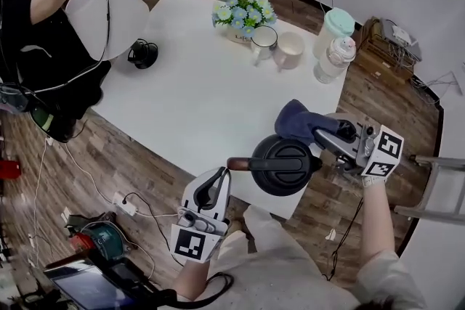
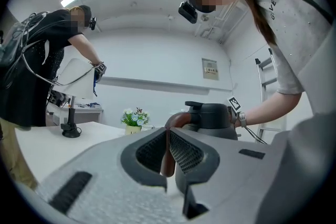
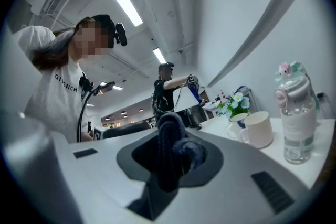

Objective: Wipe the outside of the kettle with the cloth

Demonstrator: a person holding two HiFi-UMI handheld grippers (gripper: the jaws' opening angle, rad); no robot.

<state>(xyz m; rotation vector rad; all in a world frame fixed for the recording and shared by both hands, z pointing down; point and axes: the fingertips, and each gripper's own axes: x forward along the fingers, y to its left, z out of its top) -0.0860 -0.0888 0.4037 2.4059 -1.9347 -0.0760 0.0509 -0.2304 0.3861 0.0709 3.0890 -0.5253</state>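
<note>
A black kettle (image 1: pixel 282 165) is over the near corner of the white table (image 1: pixel 196 105), its lid towards me. Its brown-tipped handle (image 1: pixel 240 164) points left, and my left gripper (image 1: pixel 222 176) is shut on it. In the left gripper view the handle (image 2: pixel 168 155) stands pinched between the jaws with the kettle (image 2: pixel 212 119) just beyond. My right gripper (image 1: pixel 323 133) is shut on a dark blue cloth (image 1: pixel 298 120) that lies against the kettle's far right side. The cloth (image 3: pixel 173 152) bulges out from between the jaws in the right gripper view.
At the table's far side stand a flower pot (image 1: pixel 243 11), two mugs (image 1: pixel 264 40) (image 1: pixel 289 49) and two bottles (image 1: pixel 334 27) (image 1: pixel 336 59). Another person (image 1: pixel 43 47) at the left holds a white lampshade (image 1: pixel 109 14) above a black base (image 1: pixel 143 53). A ladder (image 1: pixel 436 185) stands right.
</note>
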